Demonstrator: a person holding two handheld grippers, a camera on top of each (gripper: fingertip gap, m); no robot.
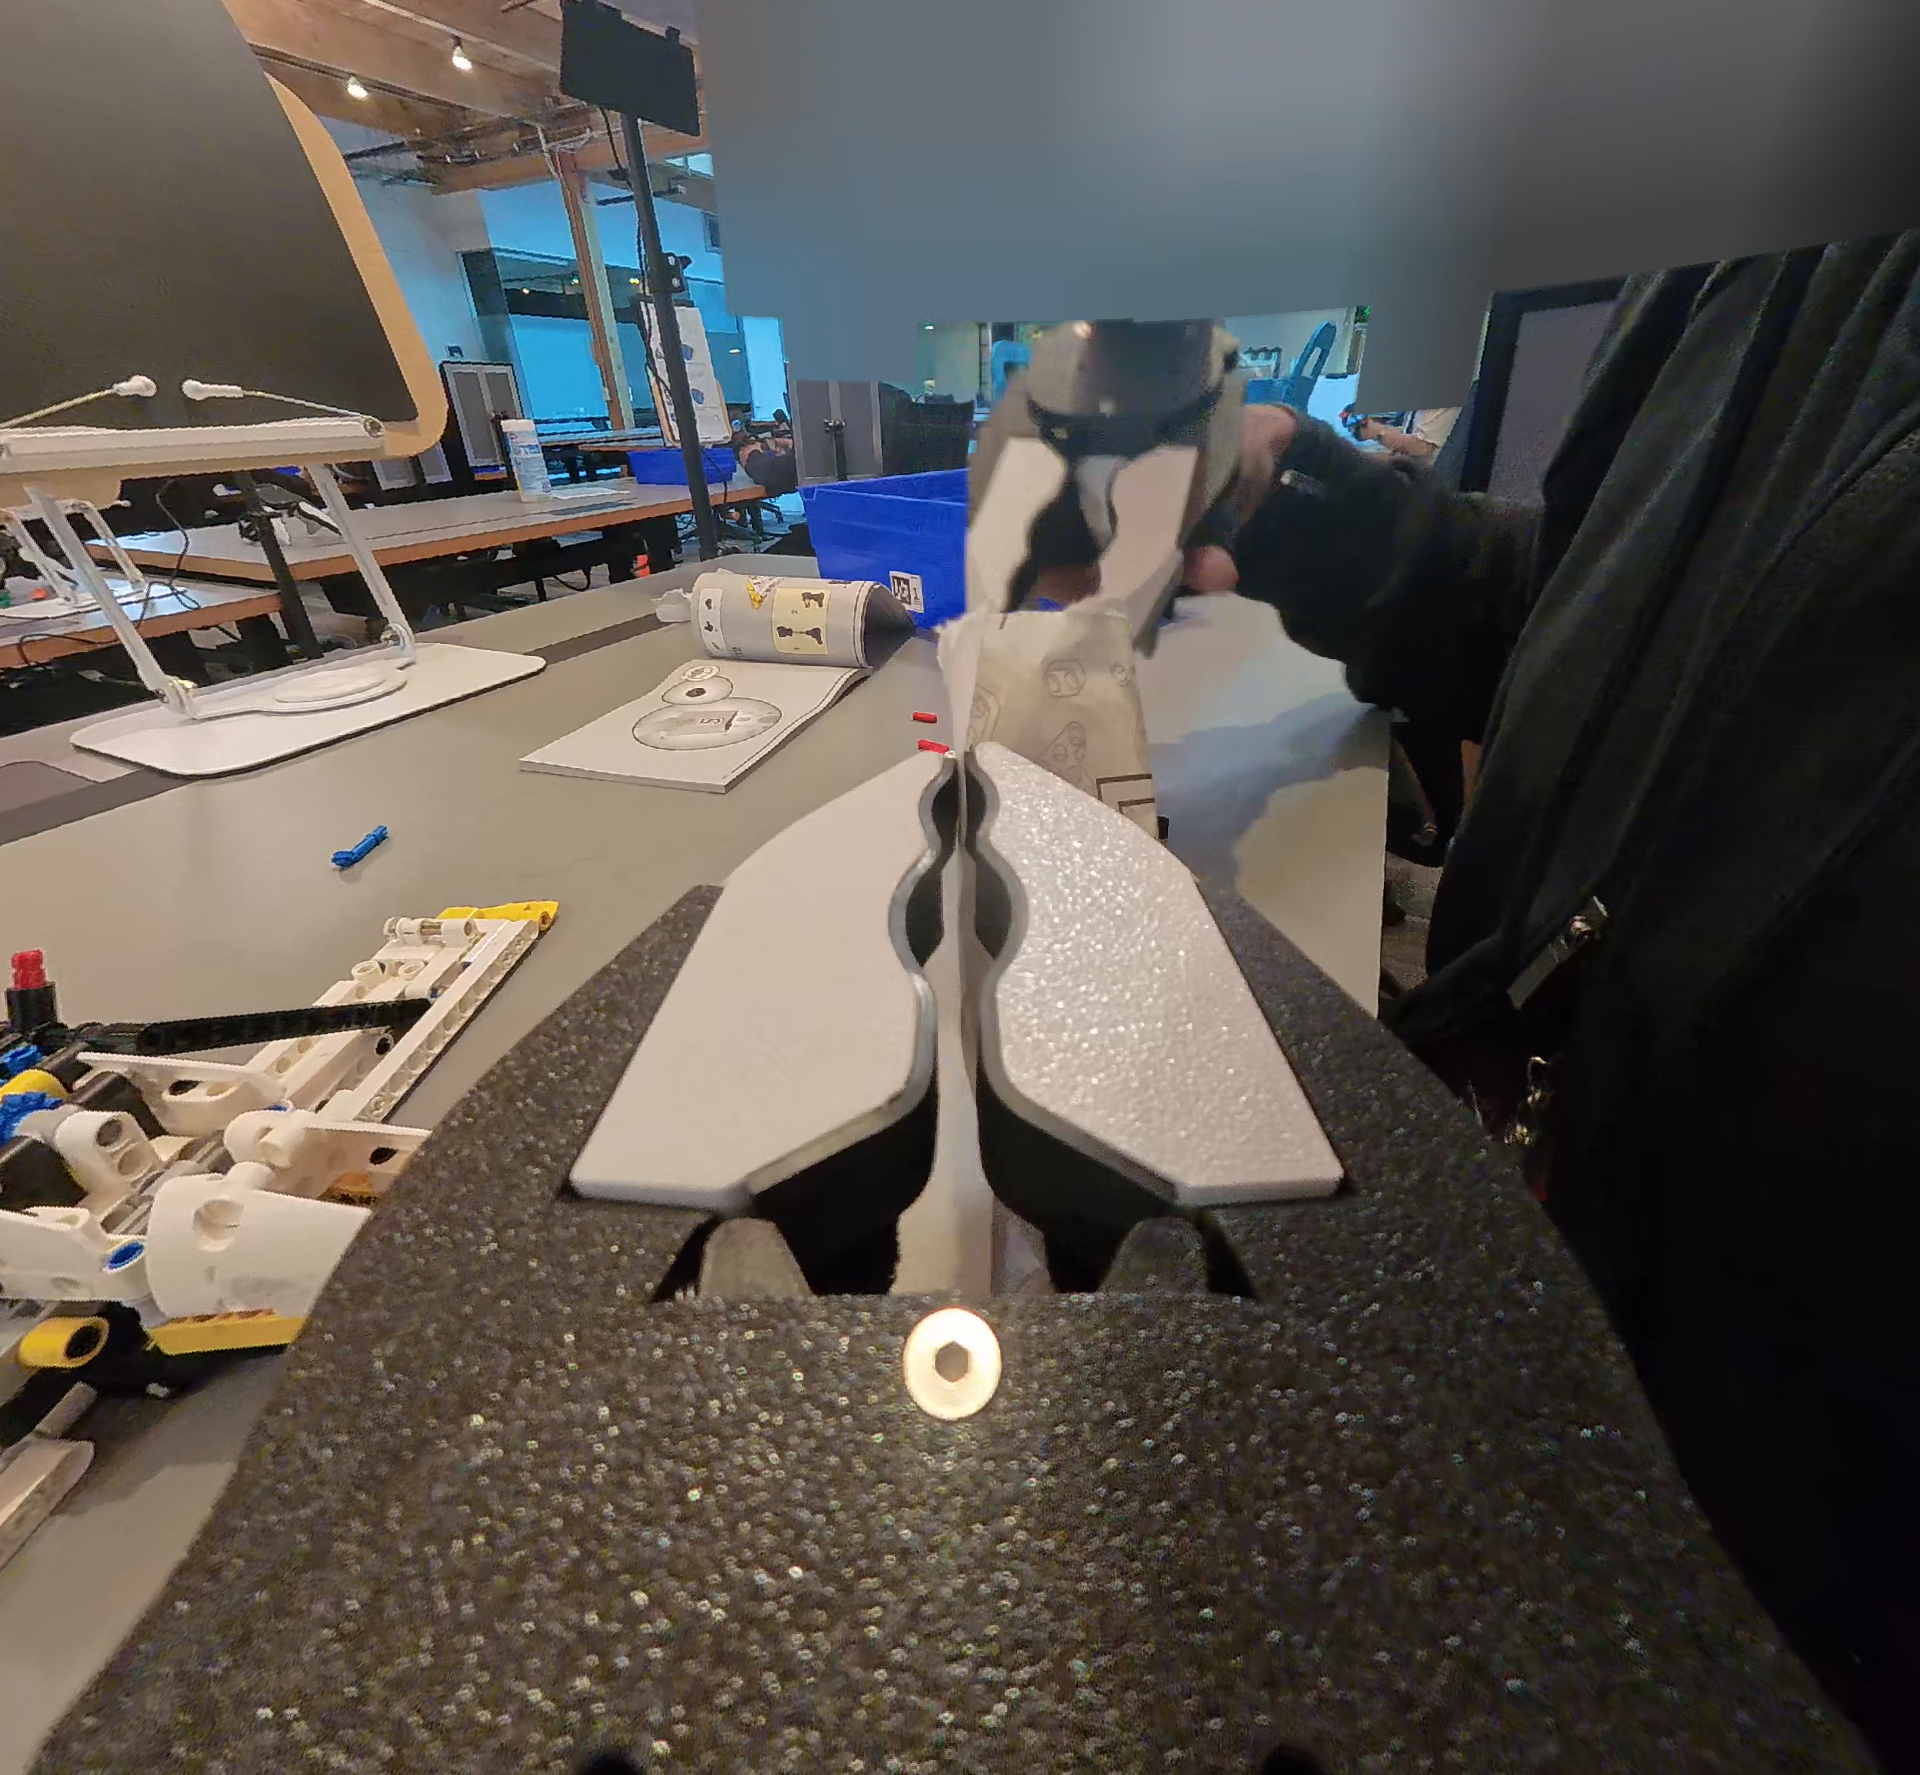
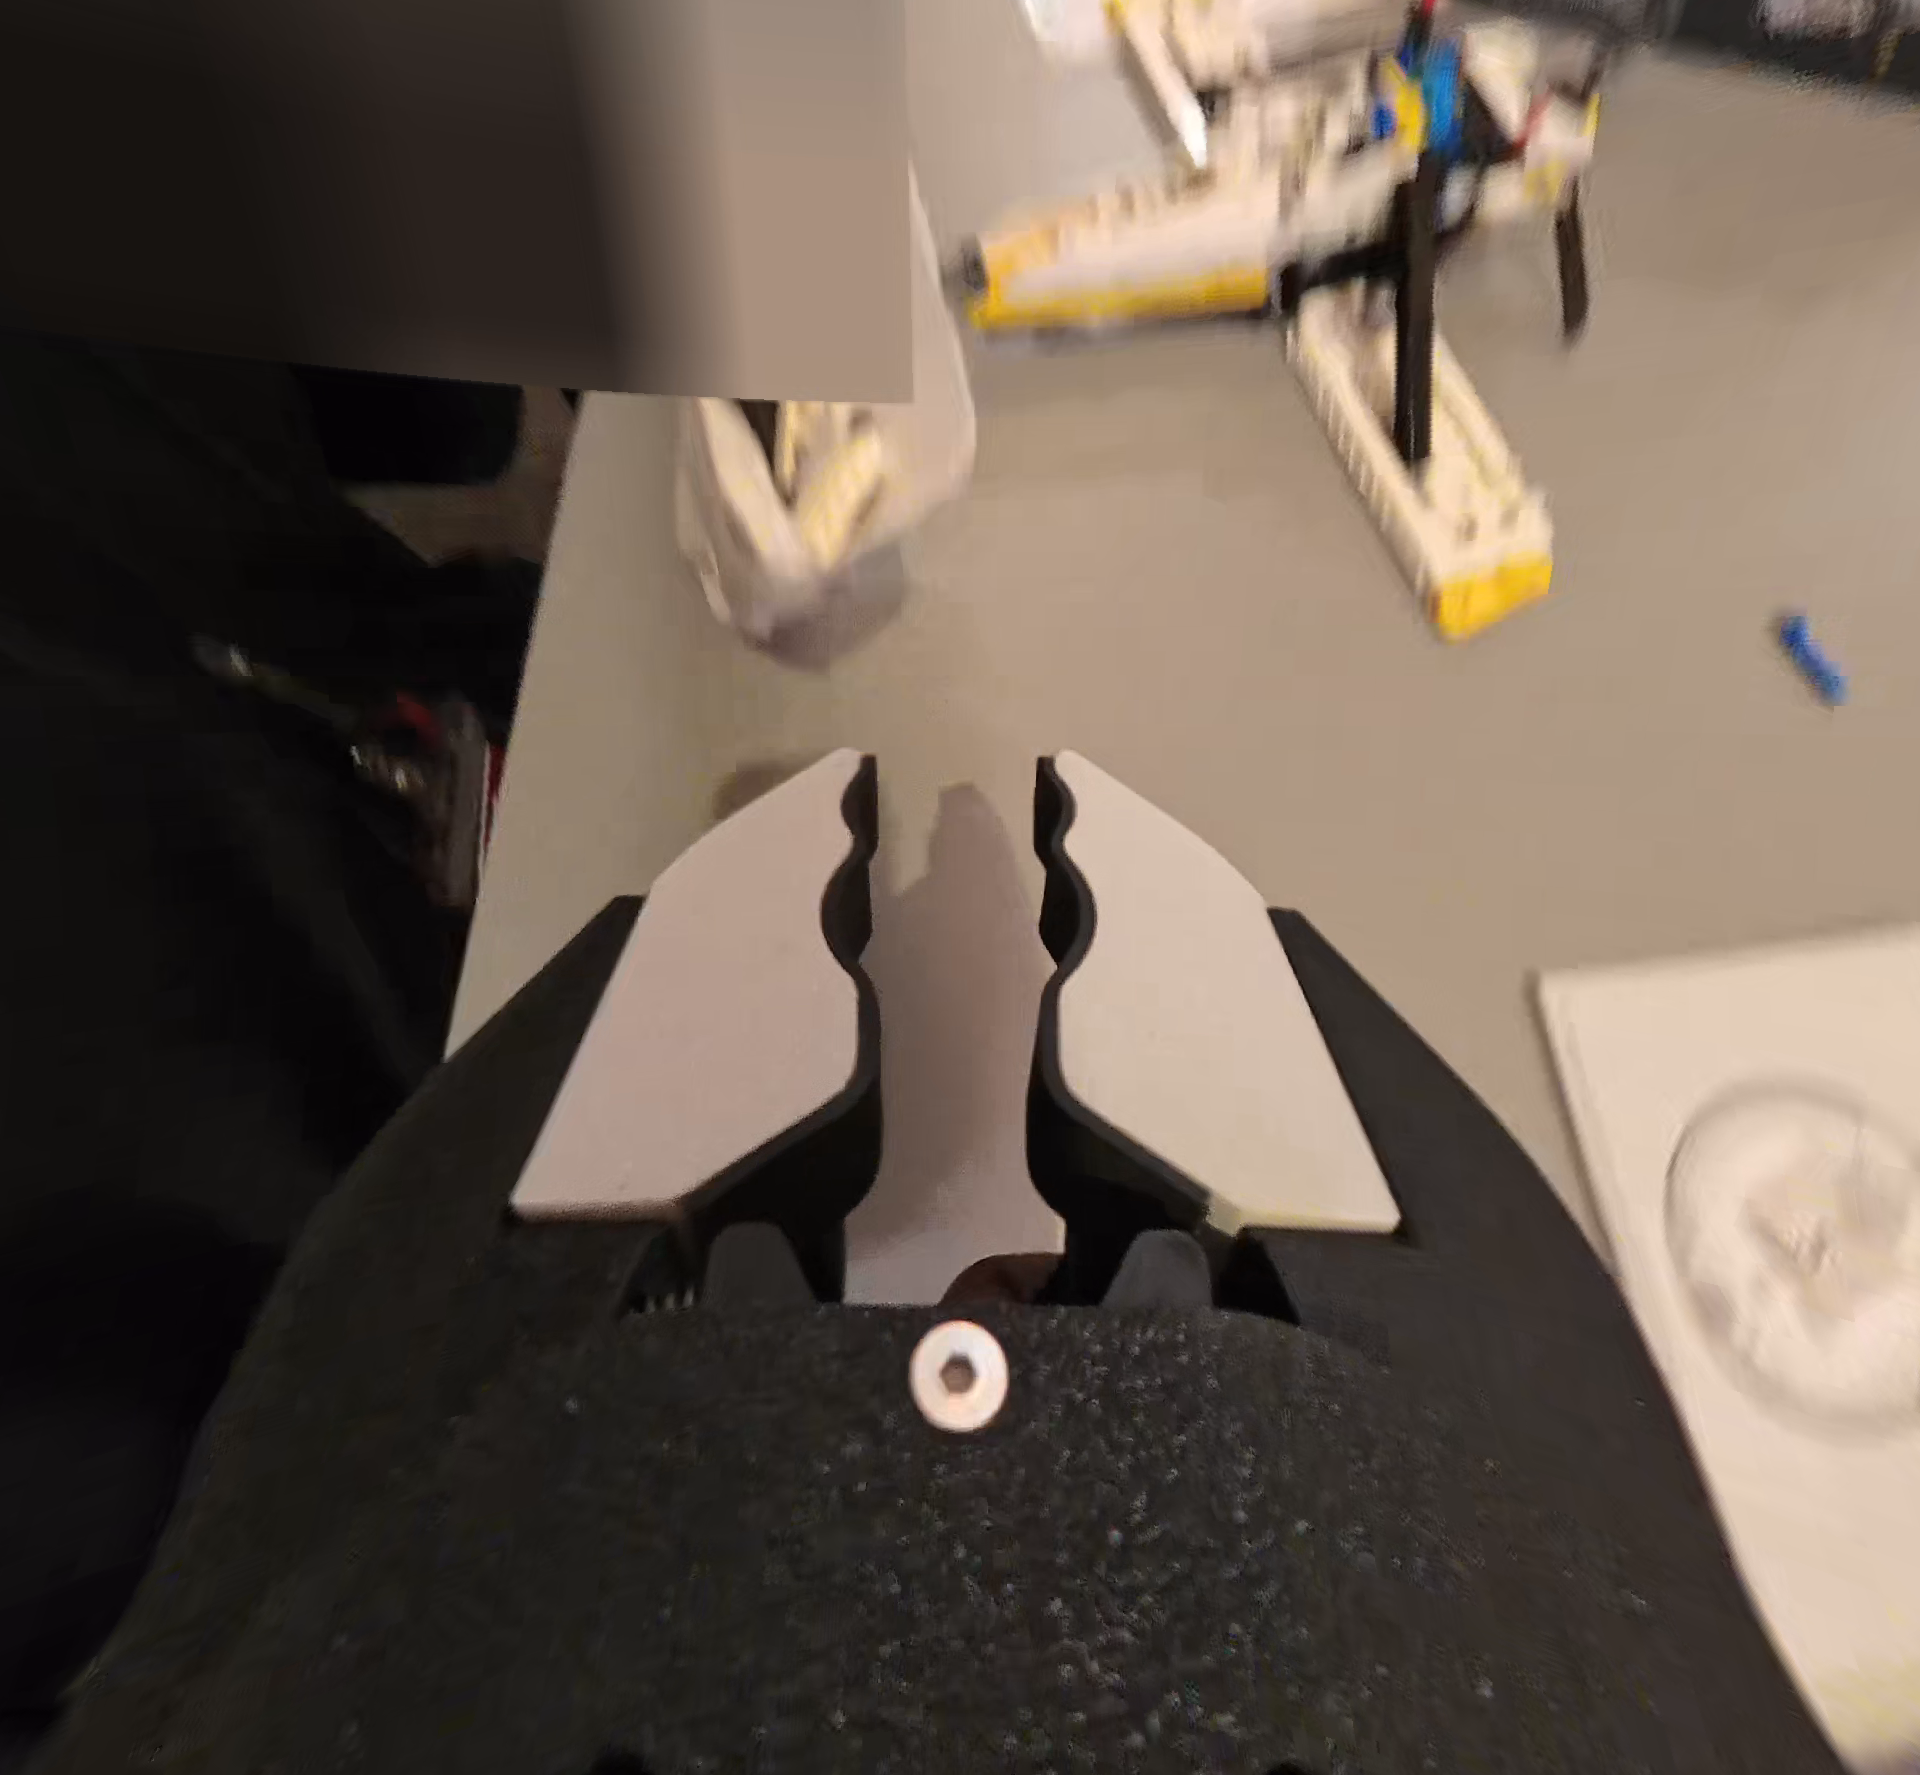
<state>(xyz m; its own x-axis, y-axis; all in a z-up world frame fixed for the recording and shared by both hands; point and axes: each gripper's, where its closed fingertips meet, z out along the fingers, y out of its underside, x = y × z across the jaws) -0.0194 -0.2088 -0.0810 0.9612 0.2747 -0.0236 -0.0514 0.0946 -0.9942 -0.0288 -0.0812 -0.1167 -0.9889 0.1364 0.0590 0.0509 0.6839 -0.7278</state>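
Paper bag pinched in my left tool, right tool apart

Paper bag (image 1: 1049, 697) stands upright in the grip of my left tool (image 1: 961, 764), whose fingers are pressed together on its thin edge. Just above the bag's open top my right tool (image 1: 1081, 582) hangs with its fingers apart. In its own view the right tool (image 2: 956, 769) has only bare grey surface (image 2: 1143, 686) between its fingers. Left of the bag lies an open booklet (image 1: 696, 723), with two small red pieces (image 1: 928, 731) between them. Further left of the bag sit a blue piece (image 1: 358, 847) and a white-and-yellow brick model (image 1: 208, 1154).
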